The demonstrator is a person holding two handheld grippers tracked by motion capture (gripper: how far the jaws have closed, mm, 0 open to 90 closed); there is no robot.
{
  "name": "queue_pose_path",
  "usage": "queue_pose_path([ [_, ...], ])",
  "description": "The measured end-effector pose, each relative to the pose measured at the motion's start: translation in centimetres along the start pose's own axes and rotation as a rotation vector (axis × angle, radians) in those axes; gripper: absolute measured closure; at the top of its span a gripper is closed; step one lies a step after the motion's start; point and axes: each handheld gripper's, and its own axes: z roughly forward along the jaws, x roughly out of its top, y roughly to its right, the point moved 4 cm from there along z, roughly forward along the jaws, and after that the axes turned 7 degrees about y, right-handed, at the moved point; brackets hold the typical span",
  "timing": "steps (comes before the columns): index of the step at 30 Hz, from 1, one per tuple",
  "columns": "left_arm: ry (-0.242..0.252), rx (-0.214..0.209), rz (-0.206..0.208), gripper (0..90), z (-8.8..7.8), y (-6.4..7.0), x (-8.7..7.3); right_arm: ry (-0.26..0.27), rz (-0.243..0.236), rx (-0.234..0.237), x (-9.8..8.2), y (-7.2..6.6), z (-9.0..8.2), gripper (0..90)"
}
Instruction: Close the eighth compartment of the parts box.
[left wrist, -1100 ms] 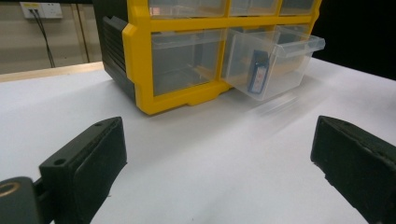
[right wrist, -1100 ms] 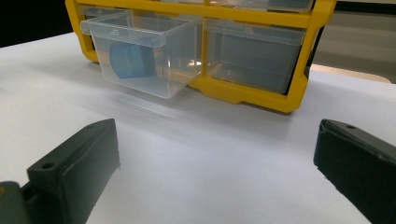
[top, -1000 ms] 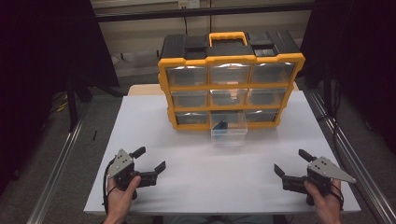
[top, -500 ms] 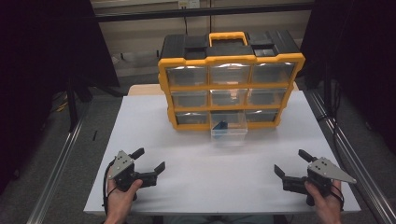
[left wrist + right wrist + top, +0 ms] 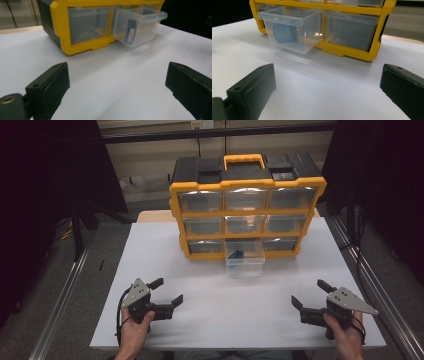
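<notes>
Nearest the person, the left gripper is resting low over the near left part of the white table, its jaws spread wide and holding nothing. The right gripper is sitting over the near right part, its jaws likewise gaping wide and empty. Both are lying well apart from the organizer.

Farther on, a clear plastic drawer is sticking out of the middle slot of the bottom row, pulled partly open over the table. It is showing see-through walls and a lipped front rim, and a small blue object is lying inside it.

Behind it, the yellow-framed drawer organizer is standing upright at the table's far middle, carrying three rows of three clear drawers, a black top and a yellow carrying handle.
</notes>
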Motion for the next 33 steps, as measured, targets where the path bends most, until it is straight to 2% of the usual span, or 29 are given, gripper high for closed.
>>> queue_pose_path([
  [5, -0.014, -0.031, 0.014, 5.2, 0.4, 0.7, 0.3, 0.006, 0.004, -0.002, 0.0, 0.0, -0.3, 0.1],
  [6, -0.012, -0.017, 0.021, 4.9, 0.5, 0.8, 0.4, 0.007, 0.001, -0.001, -0.1, 0.0, -0.3, 0.1],
  [9, 0.001, -0.025, 0.021, 4.6, 1.4, 1.3, 0.9, 0.007, 0.003, 0.001, -0.1, 0.1, -0.6, 0.0],
  [16, -0.017, -0.063, 0.066, 4.1, 2.9, 2.6, 1.0, 0.007, 0.008, 0.003, -0.1, 0.2, -0.5, 0.0],
  [19, 0.005, -0.067, 0.052, 3.7, 3.5, 3.0, 1.5, 0.006, 0.003, 0.006, -0.1, 0.1, -0.3, 0.0],
  [21, 0.017, -0.072, 0.079, 3.7, 4.0, 3.3, 1.7, 0.003, 0.002, 0.012, 0.0, 0.0, -0.3, 0.0],
  [23, 0.024, -0.087, 0.07, 3.6, 4.5, 3.6, 1.9, 0.005, 0.001, 0.013, 0.0, 0.0, -0.3, 0.0],
  [28, 0.032, -0.134, 0.089, 3.6, 5.5, 4.5, 2.3, 0.007, 0.003, 0.009, -0.1, 0.1, -0.2, 0.0],
  [30, 0.025, -0.156, 0.082, 3.6, 6.0, 5.0, 2.4, 0.006, 0.004, 0.01, -0.1, 0.1, -0.3, 0.0],
  [33, 0.03, -0.161, 0.088, 3.6, 6.7, 5.6, 2.6, 0.005, 0.006, 0.01, -0.1, 0.1, -0.3, 0.0],
])
